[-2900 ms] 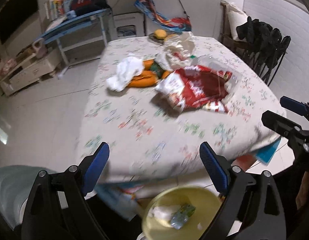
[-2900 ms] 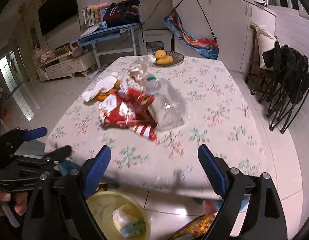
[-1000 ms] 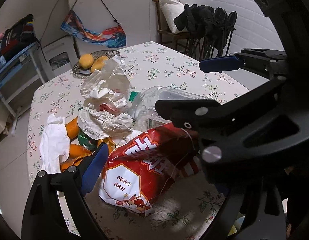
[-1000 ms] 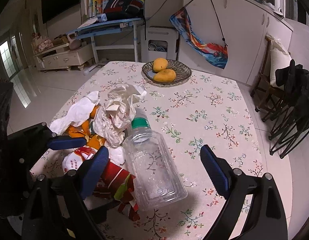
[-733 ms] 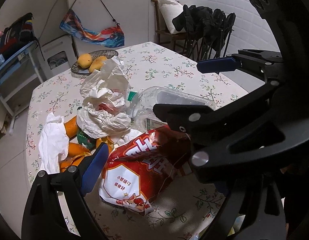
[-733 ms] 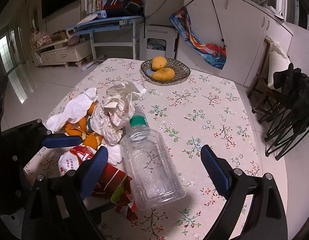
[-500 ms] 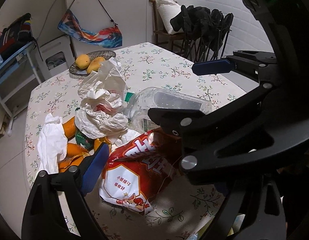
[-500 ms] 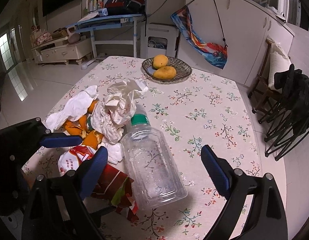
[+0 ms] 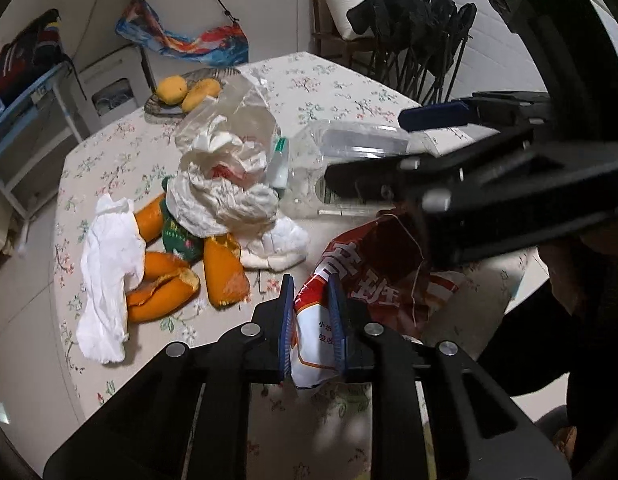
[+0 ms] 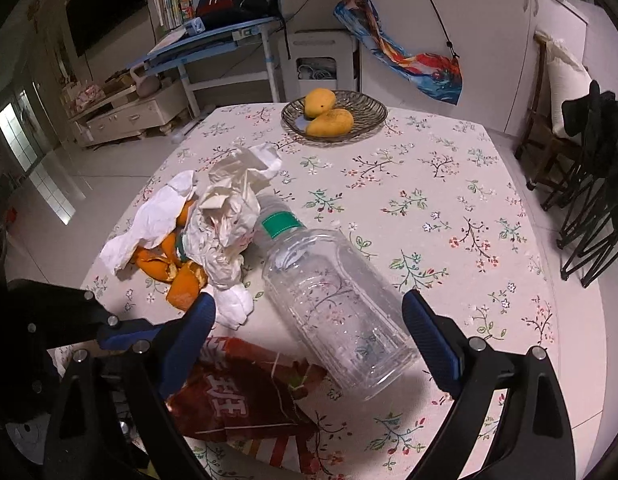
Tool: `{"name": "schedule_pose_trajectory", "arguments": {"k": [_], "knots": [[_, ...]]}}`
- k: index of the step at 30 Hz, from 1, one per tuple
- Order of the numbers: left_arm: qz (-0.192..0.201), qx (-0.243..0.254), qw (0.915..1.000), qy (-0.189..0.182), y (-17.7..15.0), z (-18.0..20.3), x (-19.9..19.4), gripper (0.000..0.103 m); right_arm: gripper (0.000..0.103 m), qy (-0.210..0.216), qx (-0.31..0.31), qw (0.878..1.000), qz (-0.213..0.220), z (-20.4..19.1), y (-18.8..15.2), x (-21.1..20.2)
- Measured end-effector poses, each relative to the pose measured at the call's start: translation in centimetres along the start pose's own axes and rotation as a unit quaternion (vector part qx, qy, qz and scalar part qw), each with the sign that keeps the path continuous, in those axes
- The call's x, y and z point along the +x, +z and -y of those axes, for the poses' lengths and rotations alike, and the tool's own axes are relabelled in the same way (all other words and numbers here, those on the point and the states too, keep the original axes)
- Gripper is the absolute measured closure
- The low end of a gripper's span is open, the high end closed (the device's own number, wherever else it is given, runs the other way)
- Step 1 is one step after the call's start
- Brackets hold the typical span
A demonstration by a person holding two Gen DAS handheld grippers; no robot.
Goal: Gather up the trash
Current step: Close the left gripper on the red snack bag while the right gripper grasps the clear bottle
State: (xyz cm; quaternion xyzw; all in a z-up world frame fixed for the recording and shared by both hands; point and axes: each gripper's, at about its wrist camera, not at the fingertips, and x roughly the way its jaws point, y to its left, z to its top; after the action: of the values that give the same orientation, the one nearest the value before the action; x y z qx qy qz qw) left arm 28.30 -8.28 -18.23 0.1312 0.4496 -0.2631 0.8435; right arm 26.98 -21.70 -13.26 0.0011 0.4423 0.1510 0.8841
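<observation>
Left gripper (image 9: 312, 316) pinches the white end of the red snack bag (image 9: 373, 276) at the table's (image 10: 449, 184) near edge; right gripper (image 10: 309, 322) gapes wide, empty, over the clear bottle (image 10: 333, 300) lying beside crumpled paper (image 10: 229, 220) and orange peels (image 9: 169, 276)

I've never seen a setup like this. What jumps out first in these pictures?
A heap of trash on the flowered table: orange peels, crumpled paper and a clear bottle lying on its side. Nearest the camera, the left gripper pinches the end of a red snack bag, while the right gripper hangs open above the bottle. At the far end sits a dish of mangoes.
</observation>
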Motion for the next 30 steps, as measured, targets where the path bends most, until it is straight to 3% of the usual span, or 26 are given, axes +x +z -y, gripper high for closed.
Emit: {"name": "schedule_pose_trajectory", "arguments": {"k": [5,10,14,18,24,26,28,30], "knots": [[-0.017,0.013,0.9996,-0.019,-0.7,-0.1,-0.6,0.085,0.013,0.005,0.019,1.000,0.001,1.2,0.2,-0.1],[0.006,0.019,0.9997,0.013,-0.4,-0.2,-1.5,0.050,0.013,0.004,0.019,1.000,0.012,1.8,0.7,-0.6],[0.023,0.012,0.9995,-0.015,0.6,0.1,-1.6,0.043,0.012,0.003,0.016,1.000,0.006,2.5,1.1,-0.4],[0.011,0.026,0.9989,-0.037,1.0,1.1,-0.2,0.037,0.012,0.015,0.014,1.000,-0.021,2.9,1.0,0.7],[-0.029,0.048,0.9975,-0.043,0.2,2.9,2.3,0.037,0.012,0.016,-0.023,0.999,-0.044,1.1,0.4,1.8],[-0.034,0.051,0.9974,-0.039,0.0,3.2,2.6,0.041,0.014,0.018,-0.024,0.999,-0.043,1.0,0.2,1.9],[-0.032,0.046,0.9978,-0.036,-0.2,3.3,2.5,0.049,0.034,0.022,-0.022,0.998,-0.049,1.1,0.0,2.0],[-0.029,0.036,0.9982,-0.039,-0.3,3.0,2.1,0.055,0.042,0.030,-0.016,0.998,-0.053,1.4,-0.2,2.1]]}}
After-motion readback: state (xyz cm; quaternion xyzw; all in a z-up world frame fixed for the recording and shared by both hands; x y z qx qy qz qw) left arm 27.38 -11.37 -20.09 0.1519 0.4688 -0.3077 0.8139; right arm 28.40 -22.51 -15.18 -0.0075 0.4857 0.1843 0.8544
